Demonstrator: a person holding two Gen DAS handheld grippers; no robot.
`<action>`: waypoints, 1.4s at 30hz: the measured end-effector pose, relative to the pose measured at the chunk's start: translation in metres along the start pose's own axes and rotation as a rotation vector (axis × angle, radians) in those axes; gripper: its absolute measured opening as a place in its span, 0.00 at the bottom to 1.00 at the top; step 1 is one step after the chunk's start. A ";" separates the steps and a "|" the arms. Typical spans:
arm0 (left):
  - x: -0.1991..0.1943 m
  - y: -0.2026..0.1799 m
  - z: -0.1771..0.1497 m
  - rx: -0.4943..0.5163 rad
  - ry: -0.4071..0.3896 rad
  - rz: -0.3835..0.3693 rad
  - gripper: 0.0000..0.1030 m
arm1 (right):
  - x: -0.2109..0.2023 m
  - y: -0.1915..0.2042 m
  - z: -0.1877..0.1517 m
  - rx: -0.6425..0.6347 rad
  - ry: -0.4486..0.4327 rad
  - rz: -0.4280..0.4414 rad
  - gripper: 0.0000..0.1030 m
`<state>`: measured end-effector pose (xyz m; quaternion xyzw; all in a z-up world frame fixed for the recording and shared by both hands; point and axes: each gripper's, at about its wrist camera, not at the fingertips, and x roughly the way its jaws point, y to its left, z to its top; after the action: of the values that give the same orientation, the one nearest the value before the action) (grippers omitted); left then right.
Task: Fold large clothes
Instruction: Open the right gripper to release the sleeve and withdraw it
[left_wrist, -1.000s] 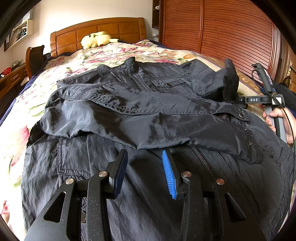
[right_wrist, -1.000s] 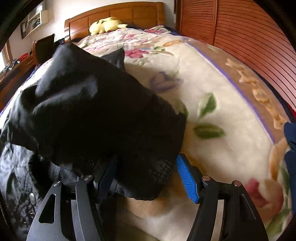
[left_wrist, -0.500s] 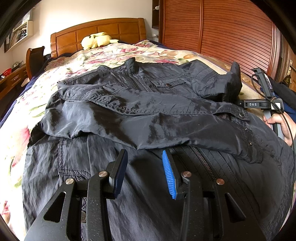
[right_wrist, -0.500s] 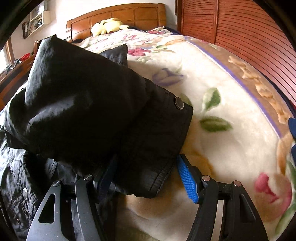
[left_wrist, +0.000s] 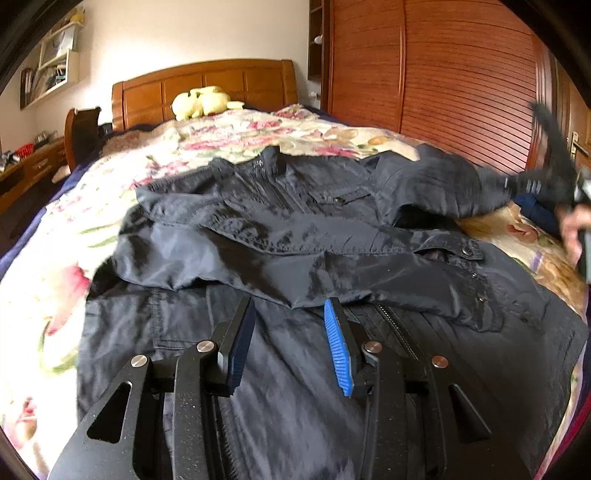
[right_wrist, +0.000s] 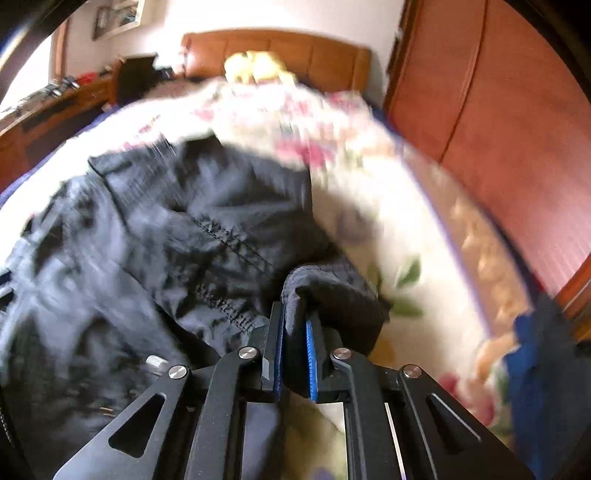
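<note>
surface: bed (left_wrist: 258, 133) with floral blanket, wooden headboard | on it: dark jacket (left_wrist: 295, 236) spread across the near half | yellow plush toy (left_wrist: 201, 101) at the headboard | blue cloth (right_wrist: 532, 332) at the right edge

Both wrist views face the headboard (left_wrist: 207, 86), sharing the jacket (left_wrist: 295, 258).

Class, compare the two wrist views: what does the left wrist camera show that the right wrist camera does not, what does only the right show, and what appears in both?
Only the left wrist view shows the left gripper, jaws apart above the jacket's lower half with nothing between them, the sleeve already folded across the chest, and the person's hand.

Only the right wrist view shows the right gripper shut on the cuff of the other sleeve, its jaws having just closed.

Both show the dark jacket, floral bedspread, yellow plush toy and wooden headboard.
</note>
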<state>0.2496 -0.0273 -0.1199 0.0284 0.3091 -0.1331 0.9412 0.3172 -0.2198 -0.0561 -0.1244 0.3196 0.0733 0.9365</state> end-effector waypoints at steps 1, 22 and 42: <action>-0.005 0.000 0.000 0.004 -0.008 0.003 0.39 | -0.016 0.003 0.008 -0.007 -0.028 0.005 0.10; -0.093 0.059 -0.018 -0.056 -0.107 0.057 0.39 | -0.153 0.160 0.055 -0.290 -0.289 0.208 0.09; -0.089 0.081 -0.018 -0.103 -0.109 0.080 0.39 | -0.142 0.170 0.064 -0.292 -0.162 0.277 0.45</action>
<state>0.1922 0.0742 -0.0843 -0.0148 0.2623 -0.0805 0.9615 0.2058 -0.0476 0.0486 -0.2072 0.2433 0.2564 0.9122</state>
